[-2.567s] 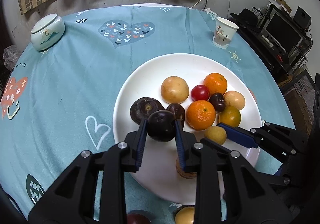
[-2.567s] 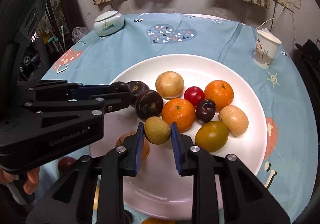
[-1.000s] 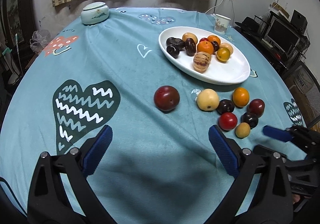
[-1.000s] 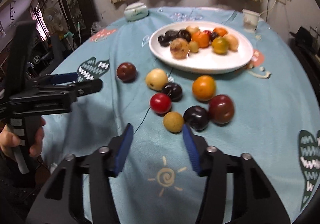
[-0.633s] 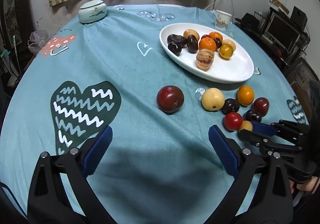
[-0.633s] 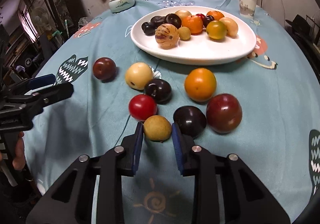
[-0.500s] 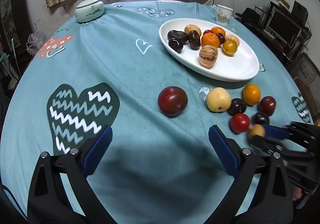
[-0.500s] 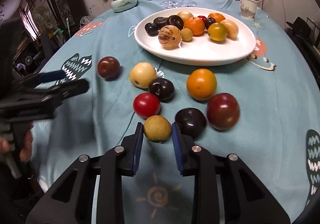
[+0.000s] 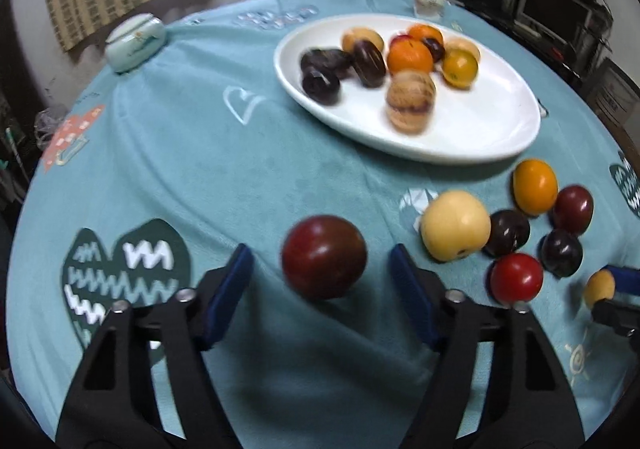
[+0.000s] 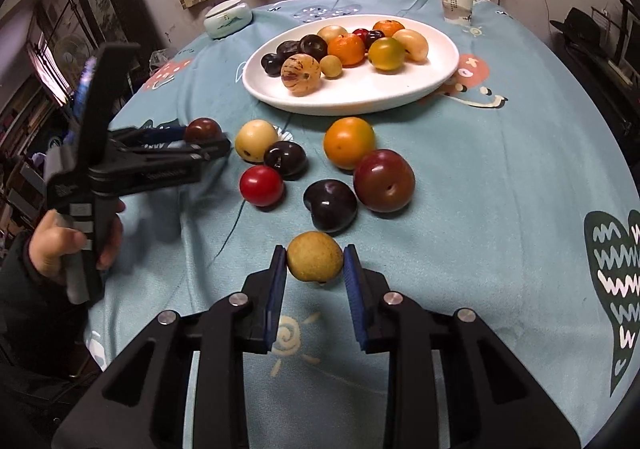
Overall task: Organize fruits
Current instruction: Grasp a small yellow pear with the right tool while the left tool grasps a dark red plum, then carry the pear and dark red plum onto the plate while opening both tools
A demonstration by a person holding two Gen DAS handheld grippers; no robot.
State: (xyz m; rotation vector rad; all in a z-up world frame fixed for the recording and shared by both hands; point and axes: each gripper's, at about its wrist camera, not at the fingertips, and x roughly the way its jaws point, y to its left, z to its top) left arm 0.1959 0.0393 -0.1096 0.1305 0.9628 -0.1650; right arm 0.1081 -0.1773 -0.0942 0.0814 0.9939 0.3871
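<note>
Status: partly complete. The white plate point(image 10: 436, 77), in the upper centre of the right wrist view, already carries roughly ten fruits. Seven loose fruits remain on the tabletop point(image 10: 500, 177) below the plate, counting the two now being picked.

Right tongs point(image 10: 315, 269), lower centre: clenched on the small tan fruit point(image 10: 315, 256).

Left tongs point(image 9: 322, 277), lower centre of the left wrist view: jaws have just been closing around the dark red plum point(image 9: 324, 256), but both pads stand clear of it; released.

Remaining: transfer all loose fruits to the plate.
</note>
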